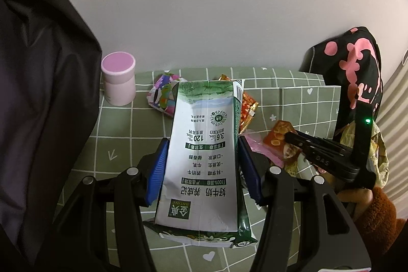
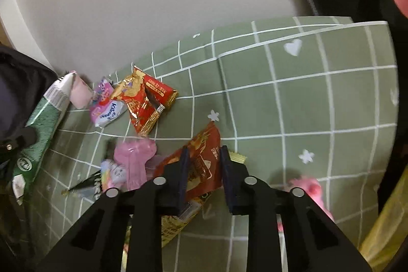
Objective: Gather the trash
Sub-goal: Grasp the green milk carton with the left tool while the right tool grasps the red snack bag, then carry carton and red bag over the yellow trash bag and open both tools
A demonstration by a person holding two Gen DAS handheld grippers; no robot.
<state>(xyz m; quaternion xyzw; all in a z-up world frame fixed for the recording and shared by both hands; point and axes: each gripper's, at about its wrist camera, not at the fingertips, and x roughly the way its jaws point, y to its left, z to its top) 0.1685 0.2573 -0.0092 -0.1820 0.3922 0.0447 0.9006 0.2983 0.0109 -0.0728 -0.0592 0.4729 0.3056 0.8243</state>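
Note:
My left gripper (image 1: pixel 202 147) is shut on a white and green milk carton (image 1: pixel 201 165), held above the green checked tablecloth (image 1: pixel 127 124); the carton also shows at the left of the right wrist view (image 2: pixel 43 119). My right gripper (image 2: pixel 202 152) is open, its jaws on either side of a red-brown snack wrapper (image 2: pixel 204 159) lying on the cloth; it also shows in the left wrist view (image 1: pixel 293 142). Other trash lies on the cloth: a red and gold wrapper (image 2: pixel 145 98), a Kleenex tissue pack (image 2: pixel 107 111), a pink plastic piece (image 2: pixel 135 157).
A pink cylindrical container (image 1: pixel 118 78) stands at the back left by the wall. A dark jacket (image 1: pixel 38 93) hangs at the left. A black bag with pink print (image 1: pixel 357 73) and a yellow bag (image 1: pixel 380 157) are at the right. A colourful wrapper (image 1: pixel 163 93) lies behind the carton.

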